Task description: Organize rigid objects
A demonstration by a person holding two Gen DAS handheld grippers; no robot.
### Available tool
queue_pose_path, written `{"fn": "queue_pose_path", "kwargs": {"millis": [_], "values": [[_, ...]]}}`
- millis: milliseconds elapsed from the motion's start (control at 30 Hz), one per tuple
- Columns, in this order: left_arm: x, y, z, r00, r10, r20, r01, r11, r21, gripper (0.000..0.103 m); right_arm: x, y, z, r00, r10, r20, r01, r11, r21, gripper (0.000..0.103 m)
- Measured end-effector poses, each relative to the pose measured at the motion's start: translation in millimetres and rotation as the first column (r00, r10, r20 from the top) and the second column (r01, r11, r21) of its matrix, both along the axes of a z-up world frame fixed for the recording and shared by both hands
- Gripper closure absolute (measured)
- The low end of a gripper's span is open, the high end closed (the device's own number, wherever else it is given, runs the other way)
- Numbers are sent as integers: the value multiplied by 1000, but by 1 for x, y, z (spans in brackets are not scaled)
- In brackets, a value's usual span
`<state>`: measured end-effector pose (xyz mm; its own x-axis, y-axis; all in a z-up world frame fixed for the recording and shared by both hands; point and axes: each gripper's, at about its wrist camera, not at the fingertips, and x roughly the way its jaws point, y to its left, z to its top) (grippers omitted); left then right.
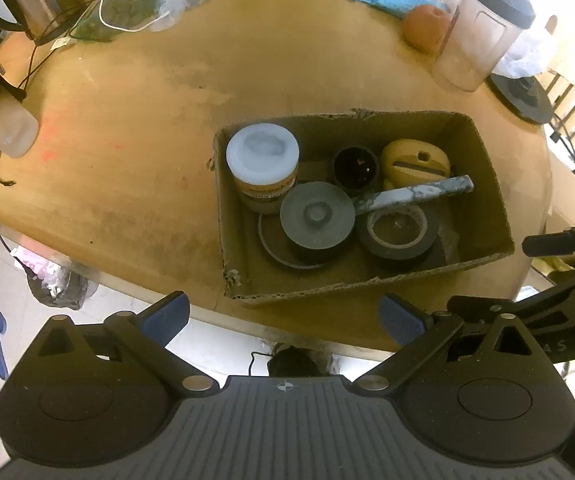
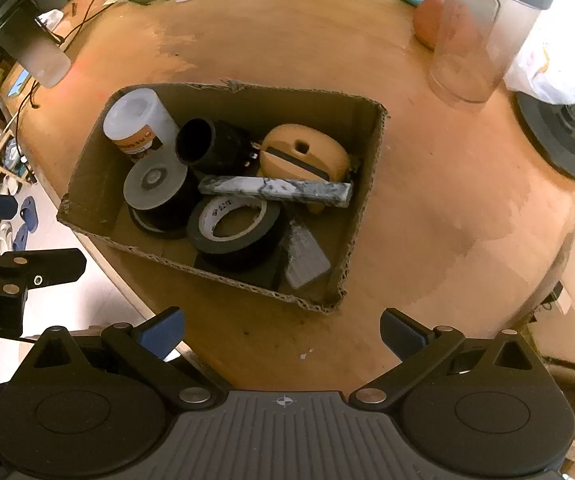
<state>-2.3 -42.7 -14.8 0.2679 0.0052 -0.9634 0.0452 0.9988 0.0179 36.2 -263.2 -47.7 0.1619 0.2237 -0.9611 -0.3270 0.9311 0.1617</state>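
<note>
**Operator:** What condition are the tools in, and where are the items located?

**Technician:** The left gripper (image 1: 283,316) is seen with its blue pads spread wide and nothing between them. The right gripper (image 2: 281,330) is likewise spread and empty. Both are held above the near edge of the round wooden table (image 1: 127,92). The rigid items are gathered inside the open cardboard box (image 2: 367,184), which stands on the table near that edge.

**Operator:** How should the step in hand be carried out?

**Technician:** Collection appears largely complete, judging by the bare tabletop around the box. If an item is to be lifted or reseated, a vertical approach is advised, with one pad placed on each side. The marbled bar (image 2: 275,192) rests across other items and should be handled first, since it may slide.

**Operator:** How are the contents identified?

**Technician:** A white-lidded jar (image 1: 262,156) stands in the far left corner. A black cylinder (image 2: 215,146) lies beside it. A tan rounded casing (image 2: 303,156) is set at the far right. A black tape roll (image 2: 233,226) lies flat near the front, just beside a grey-capped spool (image 1: 317,216).
</note>
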Motion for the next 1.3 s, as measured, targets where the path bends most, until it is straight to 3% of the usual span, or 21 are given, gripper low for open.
{"fn": "queue_pose_path", "kwargs": {"millis": [1300], "values": [[6,-2,-5,999,-23,-41,24,1000,9,0,6,-4,-2,1000,-23,-7,23,1000,14,0]]}}
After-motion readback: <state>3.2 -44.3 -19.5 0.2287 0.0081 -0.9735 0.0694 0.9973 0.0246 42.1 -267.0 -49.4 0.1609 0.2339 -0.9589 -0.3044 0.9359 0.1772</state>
